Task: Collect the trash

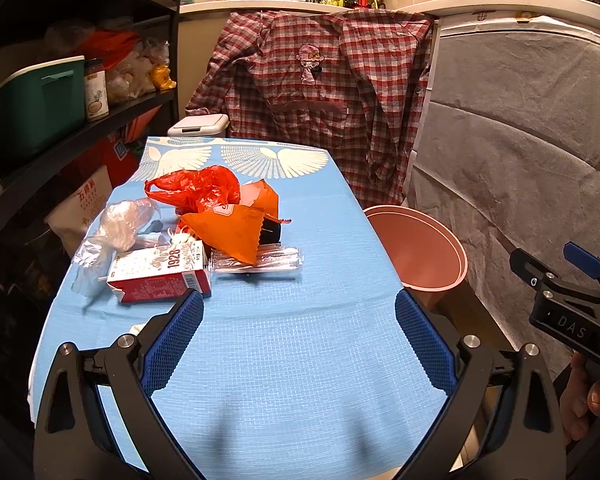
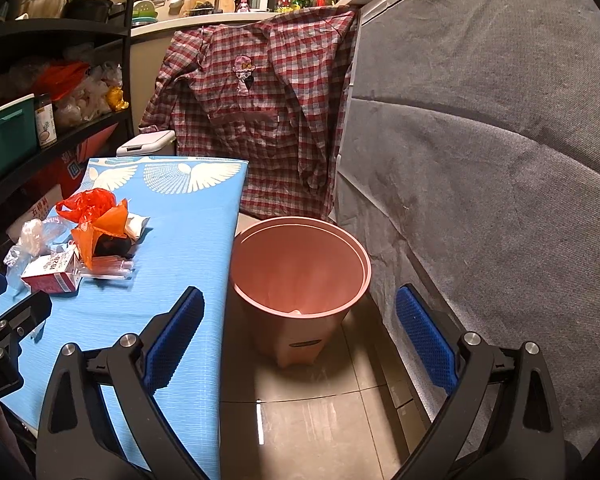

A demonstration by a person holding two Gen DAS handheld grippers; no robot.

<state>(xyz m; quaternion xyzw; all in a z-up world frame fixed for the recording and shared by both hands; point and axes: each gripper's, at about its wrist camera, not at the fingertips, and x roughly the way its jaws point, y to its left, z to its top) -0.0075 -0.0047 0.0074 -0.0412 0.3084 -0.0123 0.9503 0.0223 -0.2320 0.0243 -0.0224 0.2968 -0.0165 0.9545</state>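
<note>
Both my grippers, left gripper [image 1: 299, 328] and right gripper [image 2: 299, 320], hung wide, empty. Trash pile beside red-white paper milk carton [image 1: 160, 272] on blue-clothed counter [image 1: 300, 360]. Advice: take carton first, by narrow sides. Only right view showed inside pink plastic bin [image 2: 300, 264]: pale scrap at bottom.

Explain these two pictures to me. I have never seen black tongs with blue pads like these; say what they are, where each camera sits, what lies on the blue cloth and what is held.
They are hand-held grippers, one per hand, each with a camera looking along its fingers. One picture is from the left gripper, over the blue table. The other is from the right gripper, over the floor by a pink bin. On the table lie a red milk carton, a red plastic bag, an orange wrapper, clear plastic and a clear sleeve. Both grippers are open, holding nothing.
</note>
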